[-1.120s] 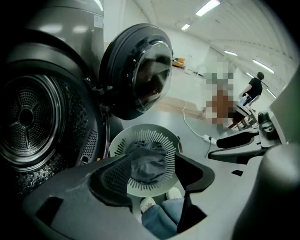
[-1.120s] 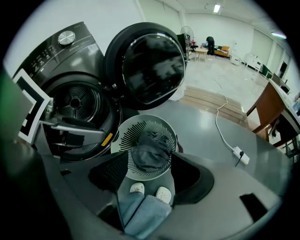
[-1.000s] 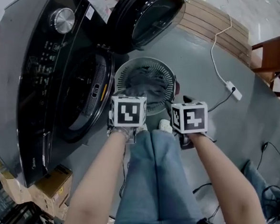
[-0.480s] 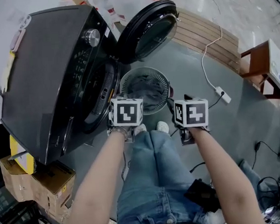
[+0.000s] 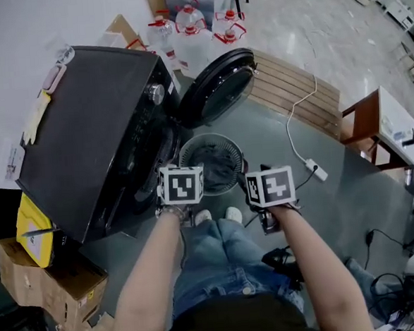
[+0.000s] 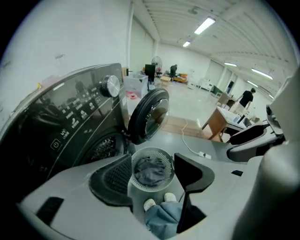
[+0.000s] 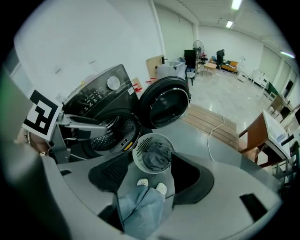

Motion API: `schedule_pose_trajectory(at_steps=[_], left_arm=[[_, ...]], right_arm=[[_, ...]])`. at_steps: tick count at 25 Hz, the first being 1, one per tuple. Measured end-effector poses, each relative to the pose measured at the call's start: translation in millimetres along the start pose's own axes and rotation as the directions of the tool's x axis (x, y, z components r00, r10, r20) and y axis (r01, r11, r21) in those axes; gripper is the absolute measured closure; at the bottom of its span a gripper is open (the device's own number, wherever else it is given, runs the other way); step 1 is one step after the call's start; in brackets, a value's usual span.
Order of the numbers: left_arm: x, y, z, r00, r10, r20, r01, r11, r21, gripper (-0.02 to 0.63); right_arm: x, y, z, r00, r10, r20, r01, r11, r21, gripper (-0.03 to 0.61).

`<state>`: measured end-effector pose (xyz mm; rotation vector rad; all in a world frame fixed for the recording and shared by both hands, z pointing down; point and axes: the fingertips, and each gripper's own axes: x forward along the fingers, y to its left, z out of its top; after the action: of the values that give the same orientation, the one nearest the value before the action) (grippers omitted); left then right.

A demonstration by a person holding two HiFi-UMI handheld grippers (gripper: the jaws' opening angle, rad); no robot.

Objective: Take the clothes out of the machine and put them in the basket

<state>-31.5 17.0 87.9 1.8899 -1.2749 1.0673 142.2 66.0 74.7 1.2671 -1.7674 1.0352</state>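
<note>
basket upright, mouth up, clothes inside

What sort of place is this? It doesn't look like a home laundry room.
Probably a big lab or workshop hall, not a home: the washing machine stands on a grey floor beside stacked cardboard boxes, under long ceiling strip lights.

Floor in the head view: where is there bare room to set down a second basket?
Bare grey floor lies between the basket, the wooden platform and the white cable. Another patch lies between the power strip and the table. Crowded: beside the washing machine and among the black cables at lower right.
</note>
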Motion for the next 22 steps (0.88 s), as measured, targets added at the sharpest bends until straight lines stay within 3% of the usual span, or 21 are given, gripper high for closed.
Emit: schedule_pose_trajectory(at_steps=[10,16,22], left_arm=[[-54,-1,35,0.991,-0.046,0.129,0.045,0.999,0.004,0.333],[-80,11,58,0.971,-0.04,0.235,0.037,0.999,0.019,0.333],[-114,24,80,0.938,-0.057,0.342,0.071,0.997,-0.028,0.333]], right_arm=[[-46,17,41,0.997,0.008,0.077,-0.007,1.0,-0.018,0.293],[-59,25,61,0.985,0.034,0.169,-0.04,0.999,0.031,0.294],[-89,36,78,0.958,0.052,0.281,-0.063,0.997,0.033,0.298]])
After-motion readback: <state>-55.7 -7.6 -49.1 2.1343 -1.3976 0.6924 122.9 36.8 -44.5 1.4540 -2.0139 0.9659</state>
